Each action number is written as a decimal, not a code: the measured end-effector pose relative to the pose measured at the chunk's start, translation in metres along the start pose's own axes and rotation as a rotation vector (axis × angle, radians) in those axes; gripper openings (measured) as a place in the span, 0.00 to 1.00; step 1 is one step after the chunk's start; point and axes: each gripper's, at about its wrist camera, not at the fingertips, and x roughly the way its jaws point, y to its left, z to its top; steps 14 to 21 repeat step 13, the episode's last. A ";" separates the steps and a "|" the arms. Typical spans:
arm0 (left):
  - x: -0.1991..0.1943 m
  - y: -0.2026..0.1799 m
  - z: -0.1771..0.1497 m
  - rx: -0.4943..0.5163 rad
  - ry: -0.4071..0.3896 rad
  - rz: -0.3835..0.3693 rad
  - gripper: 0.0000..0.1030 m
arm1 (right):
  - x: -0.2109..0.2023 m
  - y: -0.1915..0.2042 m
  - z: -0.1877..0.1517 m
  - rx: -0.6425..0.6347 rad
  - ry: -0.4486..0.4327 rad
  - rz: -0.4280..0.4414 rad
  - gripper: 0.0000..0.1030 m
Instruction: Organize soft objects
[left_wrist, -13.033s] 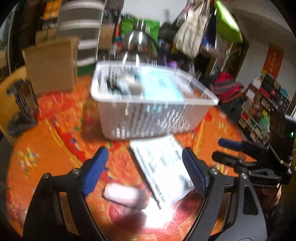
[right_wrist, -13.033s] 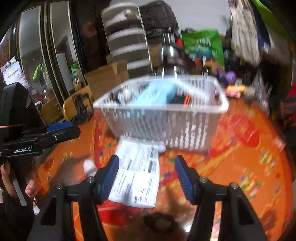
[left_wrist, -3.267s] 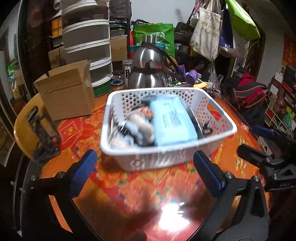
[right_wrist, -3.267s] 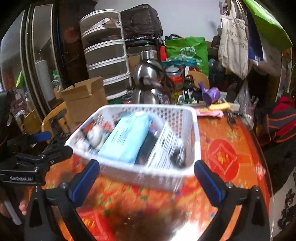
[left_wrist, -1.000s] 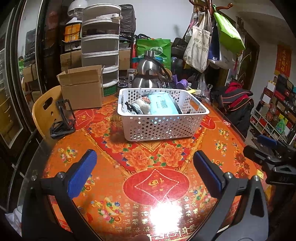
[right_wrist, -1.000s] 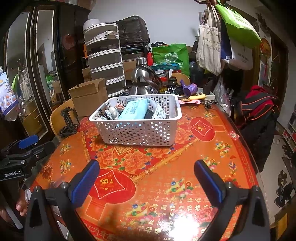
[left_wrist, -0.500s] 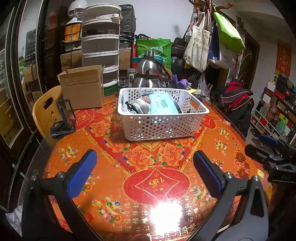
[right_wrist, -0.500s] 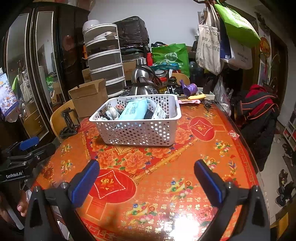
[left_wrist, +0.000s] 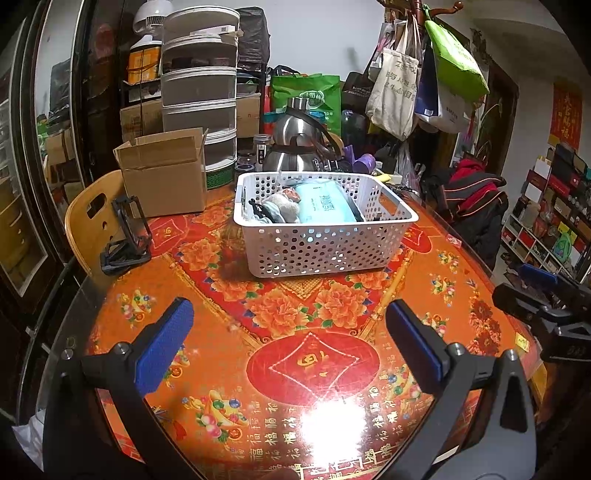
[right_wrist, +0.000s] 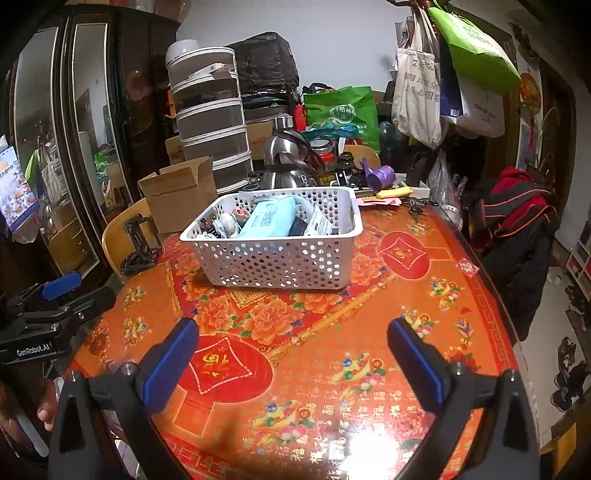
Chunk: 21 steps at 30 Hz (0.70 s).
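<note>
A white perforated basket (left_wrist: 325, 251) (right_wrist: 280, 266) stands on the round table with the red and orange cloth (left_wrist: 314, 362). Inside lie a light blue tissue pack (left_wrist: 323, 208) (right_wrist: 269, 218), a grey-white soft item (left_wrist: 282, 206) (right_wrist: 227, 221), dark items and a white printed packet (right_wrist: 318, 223). My left gripper (left_wrist: 291, 347) is open over the near table, well short of the basket, nothing between its fingers. My right gripper (right_wrist: 295, 354) is likewise open and empty, back from the basket. Each gripper shows at the edge of the other's view.
A cardboard box (left_wrist: 166, 173), a steel kettle (left_wrist: 295, 147), stacked grey drawers (left_wrist: 201, 99) and bags crowd the table's far side. A yellow chair (left_wrist: 92, 221) with a black stand (left_wrist: 125, 236) sits at the left. A purple cup (right_wrist: 380, 175) lies behind the basket.
Over the last second almost nothing has moved. Since the oldest frames the white packet and the small pale item left the tabletop, and both grippers pulled back from the basket and opened wider.
</note>
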 end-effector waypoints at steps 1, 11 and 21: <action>0.000 0.000 0.000 0.000 0.001 -0.003 1.00 | 0.000 0.000 -0.001 0.000 0.000 0.000 0.99; 0.003 -0.002 0.000 0.016 -0.003 -0.001 1.00 | 0.003 -0.001 -0.003 0.003 0.007 0.000 0.99; 0.003 -0.002 -0.001 0.016 0.000 -0.004 1.00 | 0.003 -0.001 -0.003 0.004 0.005 0.001 0.99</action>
